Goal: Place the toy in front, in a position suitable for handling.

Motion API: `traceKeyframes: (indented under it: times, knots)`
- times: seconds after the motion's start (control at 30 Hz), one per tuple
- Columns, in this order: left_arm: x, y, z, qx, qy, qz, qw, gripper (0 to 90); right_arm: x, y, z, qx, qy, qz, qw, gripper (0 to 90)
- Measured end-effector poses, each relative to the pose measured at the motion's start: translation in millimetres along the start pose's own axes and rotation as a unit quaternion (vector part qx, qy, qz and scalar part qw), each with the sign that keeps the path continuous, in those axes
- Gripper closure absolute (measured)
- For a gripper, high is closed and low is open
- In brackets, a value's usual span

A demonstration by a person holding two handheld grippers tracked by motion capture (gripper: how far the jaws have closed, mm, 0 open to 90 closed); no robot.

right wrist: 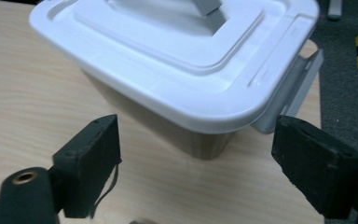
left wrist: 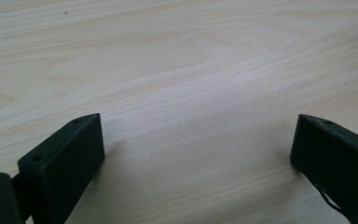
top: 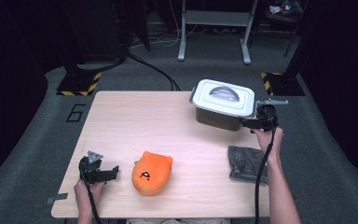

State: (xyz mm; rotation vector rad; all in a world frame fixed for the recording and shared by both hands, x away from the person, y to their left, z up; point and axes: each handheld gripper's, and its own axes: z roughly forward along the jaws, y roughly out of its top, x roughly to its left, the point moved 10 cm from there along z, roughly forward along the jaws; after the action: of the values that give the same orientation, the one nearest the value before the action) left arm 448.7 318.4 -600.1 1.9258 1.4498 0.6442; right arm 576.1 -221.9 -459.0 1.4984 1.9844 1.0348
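The wooden table (top: 135,121) is filling the frame's middle. The white-lidded storage box (top: 222,103) is sitting at upper right, with the right gripper (top: 251,123) hovering released just beside its corner. At lower left, the left gripper (top: 106,174) is resting released, gripping nothing.

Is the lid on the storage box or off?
On: the white lid sits flat on the storage box, its rim overlapping the walls.
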Motion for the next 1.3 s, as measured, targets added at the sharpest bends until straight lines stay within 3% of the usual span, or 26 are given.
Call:
traceKeyframes:
  times: [0.3, 0.5, 0.67, 0.9, 1.3]
  knots:
    - [-0.1, -0.3, -0.3, 0.003, -0.002, 0.0, 1.0, 2.6, -18.7, 22.2, 11.1, -0.022, -0.034, 0.025, 0.9988, 29.7]
    - [-0.1, -0.3, -0.2, 0.002, -0.002, 0.0, 1.0, 2.6, -28.2, 27.6, 22.5, -0.014, -0.039, 0.043, 0.9982, 38.5]
    - [-0.1, -0.3, -0.2, 0.002, -0.002, 0.0, 1.0, 2.6, -35.0, 27.7, 26.8, -0.01, -0.044, 0.045, 0.998, 46.5]
    - [-0.1, -0.3, -0.2, 0.002, -0.002, 0.0, 1.0, 2.7, -35.8, 24.8, 30.3, -0.007, -0.022, 0.049, 0.9985, 56.2]
    - [-0.1, -0.3, -0.3, 0.002, -0.002, 0.0, 1.0, 2.6, -30.4, 23.4, 28.3, 0.005, -0.024, 0.042, 0.9988, 56.8]
